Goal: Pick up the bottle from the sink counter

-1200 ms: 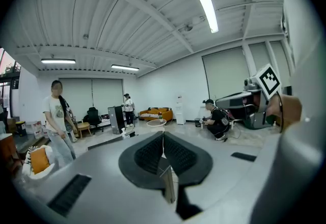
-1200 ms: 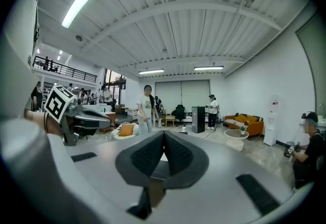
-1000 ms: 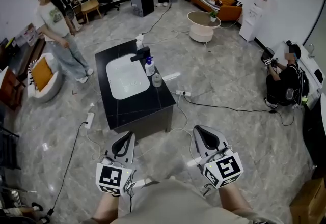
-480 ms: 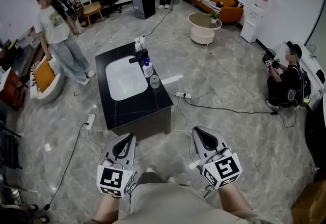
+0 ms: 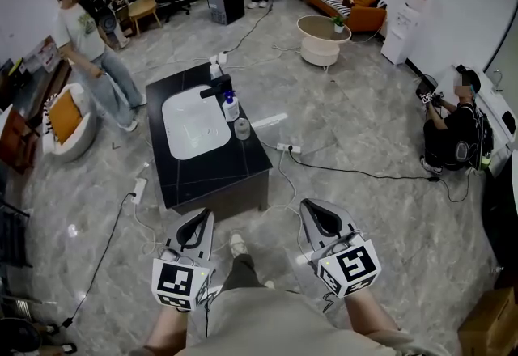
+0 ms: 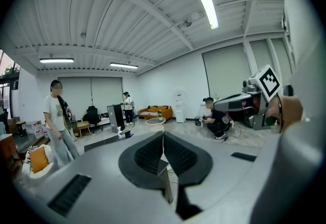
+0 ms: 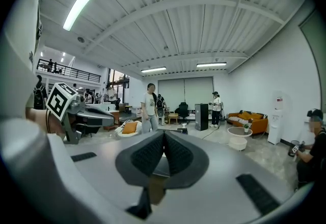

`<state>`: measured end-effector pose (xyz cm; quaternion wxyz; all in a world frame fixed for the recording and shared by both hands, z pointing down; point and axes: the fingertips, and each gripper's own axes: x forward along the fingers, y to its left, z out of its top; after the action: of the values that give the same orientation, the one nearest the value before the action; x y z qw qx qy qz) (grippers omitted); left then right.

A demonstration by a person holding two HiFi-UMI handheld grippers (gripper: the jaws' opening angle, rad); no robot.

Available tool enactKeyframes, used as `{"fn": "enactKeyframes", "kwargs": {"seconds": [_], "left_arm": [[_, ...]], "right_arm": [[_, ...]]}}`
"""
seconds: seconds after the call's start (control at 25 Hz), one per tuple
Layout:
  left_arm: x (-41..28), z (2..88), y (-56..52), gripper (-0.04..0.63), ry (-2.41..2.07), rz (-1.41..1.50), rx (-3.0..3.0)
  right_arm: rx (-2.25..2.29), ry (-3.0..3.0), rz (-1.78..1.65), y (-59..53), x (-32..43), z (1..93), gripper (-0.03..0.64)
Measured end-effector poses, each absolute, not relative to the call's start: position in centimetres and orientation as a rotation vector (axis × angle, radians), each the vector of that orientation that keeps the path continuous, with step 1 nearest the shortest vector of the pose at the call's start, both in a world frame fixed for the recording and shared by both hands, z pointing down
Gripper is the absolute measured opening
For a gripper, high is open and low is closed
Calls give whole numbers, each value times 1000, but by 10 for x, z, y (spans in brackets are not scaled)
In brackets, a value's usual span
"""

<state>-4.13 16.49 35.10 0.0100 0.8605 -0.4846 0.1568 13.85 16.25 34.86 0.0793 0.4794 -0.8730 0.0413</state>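
both grippers shut, bottle well out of reach

the left gripper (image 5: pixel 201 218) and right gripper (image 5: pixel 314 209) hang low in front of the person, each with its jaws pressed together on nothing. the bottle (image 5: pixel 231 108), white with a blue pump top, stands upright on the black sink counter (image 5: pixel 212 172) at the far right edge of the white basin (image 5: pixel 193 124), just beside the dark faucet (image 5: pixel 217 89); a small clear jar (image 5: pixel 241 129) sits near it. it looks like light, stiff, smooth plastic and probably tips easily, so a grip across the body below the pump, from the side away from the faucet, seems safest.
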Motion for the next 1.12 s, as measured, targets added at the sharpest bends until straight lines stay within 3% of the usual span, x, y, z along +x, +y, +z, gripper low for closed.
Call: {"fn": "enactKeyframes", "kwargs": {"seconds": [1.12], "left_arm": [[-128, 349, -57, 8, -1457, 456, 2731]], "right_arm": [[1411, -2573, 67, -62, 33, 336, -3]]}}
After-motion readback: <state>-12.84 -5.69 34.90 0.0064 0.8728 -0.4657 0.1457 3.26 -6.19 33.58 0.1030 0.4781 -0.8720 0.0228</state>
